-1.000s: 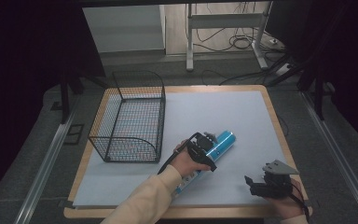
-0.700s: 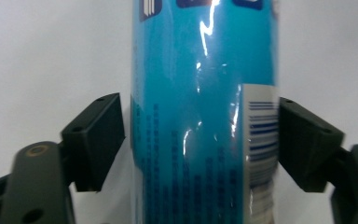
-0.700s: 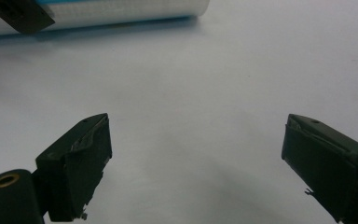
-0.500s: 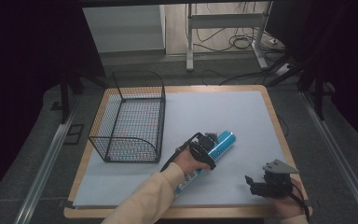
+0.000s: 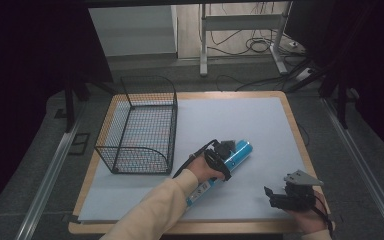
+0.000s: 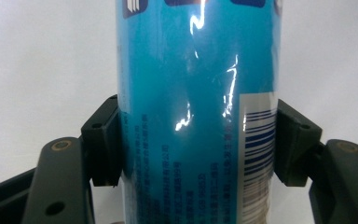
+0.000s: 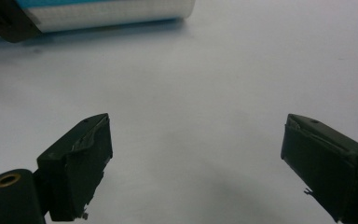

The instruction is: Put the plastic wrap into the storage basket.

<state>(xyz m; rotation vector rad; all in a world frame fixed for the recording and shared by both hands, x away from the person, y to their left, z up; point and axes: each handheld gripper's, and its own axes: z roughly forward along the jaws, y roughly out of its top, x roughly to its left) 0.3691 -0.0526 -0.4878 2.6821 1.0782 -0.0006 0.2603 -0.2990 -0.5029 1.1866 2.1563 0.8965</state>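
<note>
A long blue can [image 5: 238, 154] lies slantwise on the white mat [image 5: 240, 115], near its middle front. My left gripper [image 5: 224, 154] reaches over it from the lower left, held by a hand in a cream sleeve. In the left gripper view both black pads [image 6: 105, 140] press on the sides of the can [image 6: 196, 70], so this gripper [image 6: 198, 140] is shut on it. My right gripper [image 5: 272, 197] rests at the front right corner of the mat. Its jaws [image 7: 196, 158] stand wide open over bare mat, with the can's pale end [image 7: 112, 11] farther off.
A black wire basket [image 5: 147, 80] stands on the left part of the mat, left of the can. The wooden table edge [image 5: 294, 130] frames the mat. Beyond the table are a desk's metal legs and cables on the floor.
The left gripper's jaws have drawn in against the blue can. Both hands stay about where they were.
</note>
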